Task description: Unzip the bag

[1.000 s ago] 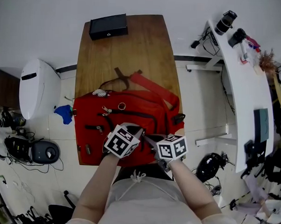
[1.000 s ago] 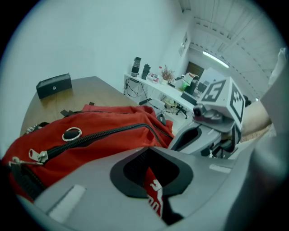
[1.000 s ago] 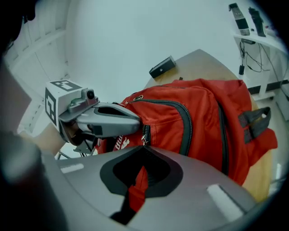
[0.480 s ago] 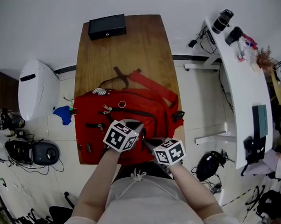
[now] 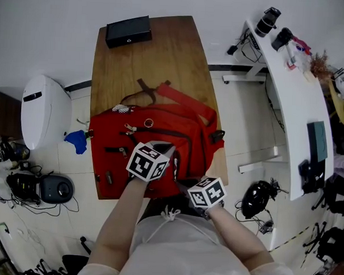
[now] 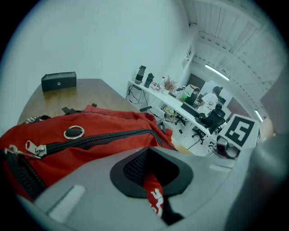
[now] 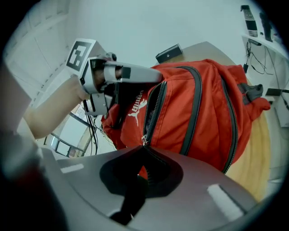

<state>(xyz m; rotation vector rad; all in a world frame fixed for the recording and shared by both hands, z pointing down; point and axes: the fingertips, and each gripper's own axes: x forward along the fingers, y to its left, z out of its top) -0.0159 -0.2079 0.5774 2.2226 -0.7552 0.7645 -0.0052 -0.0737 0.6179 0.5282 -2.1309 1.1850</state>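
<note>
**Spotter:** What's changing on your side?

**Operator:** I'm seeing the right tool [image 7: 137, 180] drawing back toward the body over the last second, out past the near edge of the bench [image 5: 146, 64]. Its jaws are staying pressed together on the black zip pull [image 7: 132, 198].

**Spotter:** And the other one?

**Operator:** The left tool [image 6: 153, 191] is sitting clamped on a red tab [image 6: 152, 198] of the bag [image 5: 155, 130]. It's edging a little further over the bag while the right one is retreating, so the two are spreading apart.

**Spotter:** Is the zip actually giving?

**Operator:** I'm reading it that way. In the right gripper view the slider [image 7: 144, 140] is riding just ahead of my jaws. The track [image 7: 153, 106] beyond it, running up toward the left tool, is lying parted. The two zips further across the bag are looking shut.

**Spotter:** Where's the bag sitting?

**Operator:** It's lying on the near half of the bench, with its straps [image 5: 157, 90] trailing toward the black box [image 5: 128, 31] at the far end.

**Spotter:** How far along are you?

**Operator:** I'm judging it partway. I'm not seeing where this track ends, so I'm expecting more pulling with the left hold bracing the bag.
</note>
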